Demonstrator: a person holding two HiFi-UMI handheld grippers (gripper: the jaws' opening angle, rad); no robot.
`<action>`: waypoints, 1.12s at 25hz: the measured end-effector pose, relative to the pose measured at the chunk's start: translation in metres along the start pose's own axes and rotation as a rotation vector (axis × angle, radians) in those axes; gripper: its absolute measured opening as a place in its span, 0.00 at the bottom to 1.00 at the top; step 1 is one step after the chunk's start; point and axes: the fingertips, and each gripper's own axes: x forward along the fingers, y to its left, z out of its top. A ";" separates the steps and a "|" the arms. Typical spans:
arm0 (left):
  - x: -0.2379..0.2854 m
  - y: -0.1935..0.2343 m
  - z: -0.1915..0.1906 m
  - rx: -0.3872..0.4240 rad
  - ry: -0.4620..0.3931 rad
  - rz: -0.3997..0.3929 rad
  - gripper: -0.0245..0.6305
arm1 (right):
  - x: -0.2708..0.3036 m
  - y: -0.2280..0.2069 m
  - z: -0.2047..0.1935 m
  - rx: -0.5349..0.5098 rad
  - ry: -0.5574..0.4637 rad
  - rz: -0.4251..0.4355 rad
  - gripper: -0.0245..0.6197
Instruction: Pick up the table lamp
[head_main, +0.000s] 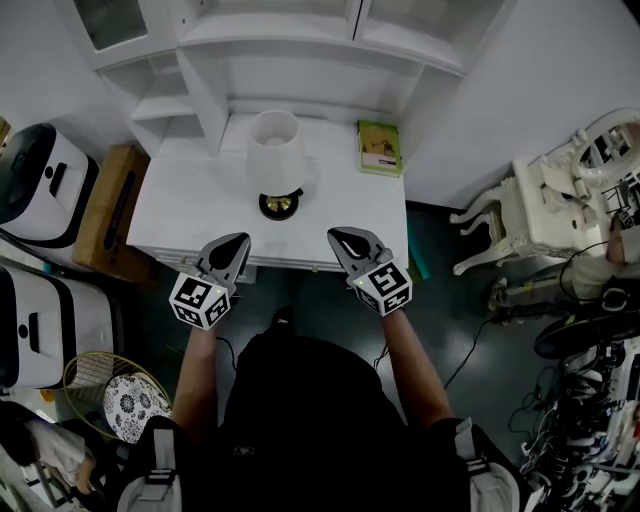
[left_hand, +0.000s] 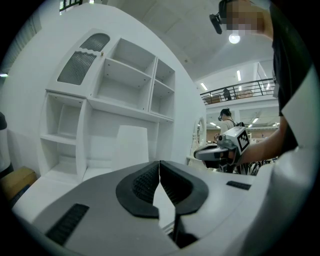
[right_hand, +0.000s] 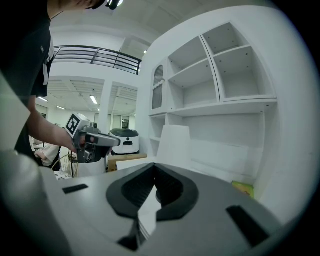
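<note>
The table lamp stands on the white table (head_main: 180, 205), with a white shade (head_main: 275, 148) over a dark round base with brass (head_main: 279, 204). My left gripper (head_main: 238, 241) hovers at the table's front edge, left of the lamp, jaws shut on nothing. My right gripper (head_main: 337, 236) is level with it on the lamp's right, also shut and empty. Neither touches the lamp. In the left gripper view the shade (left_hand: 132, 145) rises beyond the closed jaws (left_hand: 160, 172), and the right gripper (left_hand: 220, 150) shows at the right. The right gripper view shows the shade (right_hand: 174, 145) ahead of its closed jaws (right_hand: 154, 175).
A green book (head_main: 379, 147) lies at the table's back right corner. White open shelves (head_main: 290, 40) stand behind the table. A cardboard box (head_main: 105, 205) and white appliances (head_main: 40, 170) sit to the left; an ornate white chair (head_main: 560, 200) and cables to the right.
</note>
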 end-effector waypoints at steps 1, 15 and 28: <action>0.001 0.000 0.000 -0.001 0.000 0.000 0.06 | 0.000 0.000 0.000 0.000 0.000 0.001 0.05; 0.001 0.004 -0.001 -0.008 0.004 0.009 0.06 | 0.005 -0.002 0.001 -0.001 0.001 0.011 0.05; 0.004 0.006 -0.001 -0.007 0.006 0.005 0.06 | 0.008 -0.004 0.000 0.000 0.005 0.007 0.05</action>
